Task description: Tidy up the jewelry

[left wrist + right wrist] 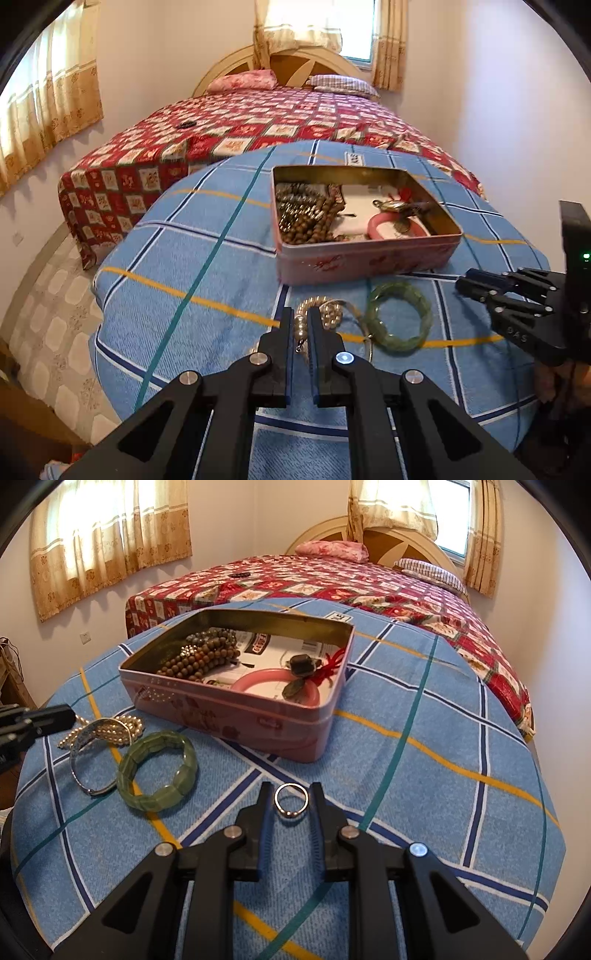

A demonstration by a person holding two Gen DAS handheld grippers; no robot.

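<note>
**Pearls pinched on the left, ring held on the right**

Gripping a pearl strand [300, 326], my left gripper [300, 314] has its jaws pressed nearly together on the beads, with the clasp end dangling between the fingers. The rest of that strand lies bunched on the blue checked cloth [221, 258], tangled with a thin silver bangle [86, 768]. Just beside it sits a green stone bracelet [157, 771], flat on the cloth.

My right gripper [291, 797] holds a small silver ring [291, 800] upright between its jaws, which are drawn in to the ring's width and touch it on both sides.

Behind both grippers stands the pink tin [236, 720], lid off, on the same cloth. Inside I see brown wooden beads [199, 657], a pink bangle [258, 681], a dark pendant with red cord and some printed paper.
</note>
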